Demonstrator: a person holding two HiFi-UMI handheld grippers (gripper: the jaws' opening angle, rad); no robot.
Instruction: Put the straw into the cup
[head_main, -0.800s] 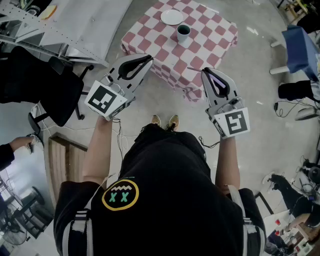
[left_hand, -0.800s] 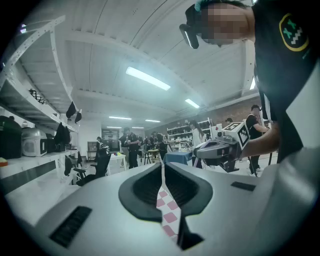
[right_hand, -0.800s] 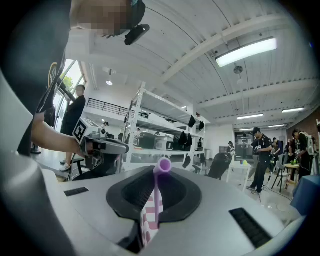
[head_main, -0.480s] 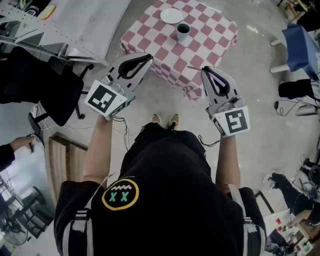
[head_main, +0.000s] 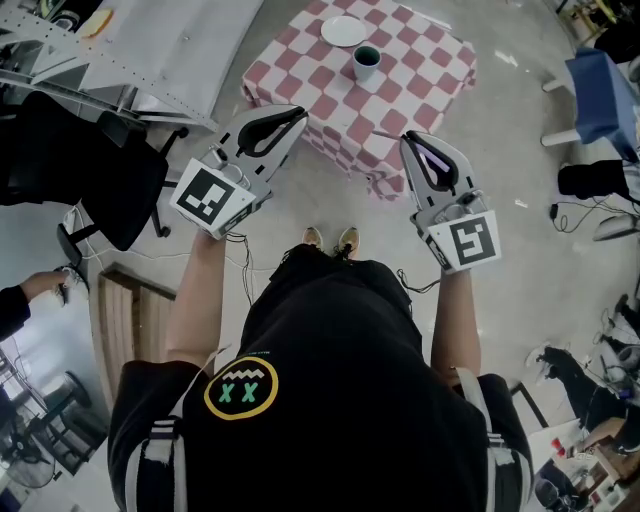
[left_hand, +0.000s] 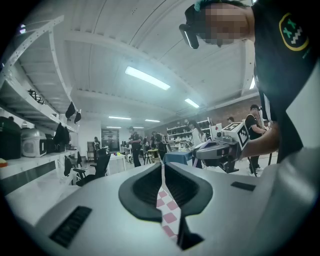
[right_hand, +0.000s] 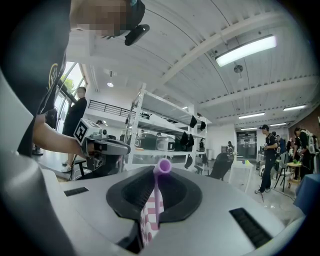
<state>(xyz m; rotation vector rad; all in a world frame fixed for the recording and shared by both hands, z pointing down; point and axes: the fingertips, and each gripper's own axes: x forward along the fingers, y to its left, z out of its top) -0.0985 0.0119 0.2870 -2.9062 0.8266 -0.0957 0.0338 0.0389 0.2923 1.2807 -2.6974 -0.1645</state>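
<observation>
Straw in my right gripper, cup on the counter ahead

My right gripper (head_main: 412, 141) has its fingers clamped on the purple straw (right_hand: 158, 196), whose open end pokes out past them. My left gripper (head_main: 297, 116) has its fingers pressed together on nothing. Both hover short of the checkered counter (head_main: 425, 78), where the cup (head_main: 366, 63) stands near a white plate (head_main: 344, 32).

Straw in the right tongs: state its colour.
Light purple. The straw shows best in the right gripper view, pinched by the right tongs.
</observation>
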